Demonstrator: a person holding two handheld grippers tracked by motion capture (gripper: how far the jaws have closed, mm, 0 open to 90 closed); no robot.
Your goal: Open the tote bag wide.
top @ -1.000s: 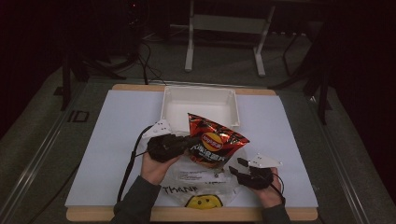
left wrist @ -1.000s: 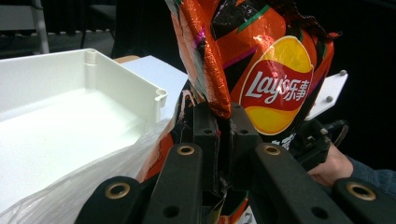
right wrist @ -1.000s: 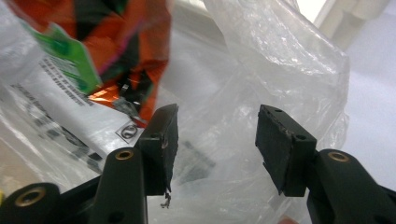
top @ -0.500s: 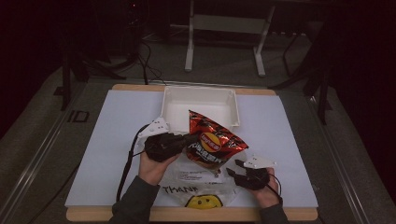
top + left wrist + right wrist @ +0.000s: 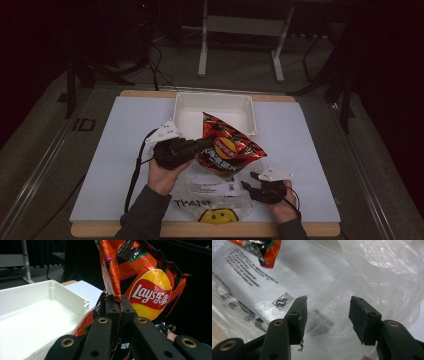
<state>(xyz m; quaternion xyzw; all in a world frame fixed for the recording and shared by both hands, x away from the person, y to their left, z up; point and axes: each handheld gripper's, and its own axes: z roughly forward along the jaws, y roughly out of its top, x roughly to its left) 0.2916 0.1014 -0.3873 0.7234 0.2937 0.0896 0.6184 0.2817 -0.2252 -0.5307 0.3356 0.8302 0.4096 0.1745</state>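
In left gripper, chip bag upright

The left claw has just closed onto the chip bag's edge and now pinches it, lifting the bag a bit more upright off the plastic bag.

My right gripper holds its black jaws apart over a crinkled translucent plastic bag with black print; an orange foil packet corner shows top left.
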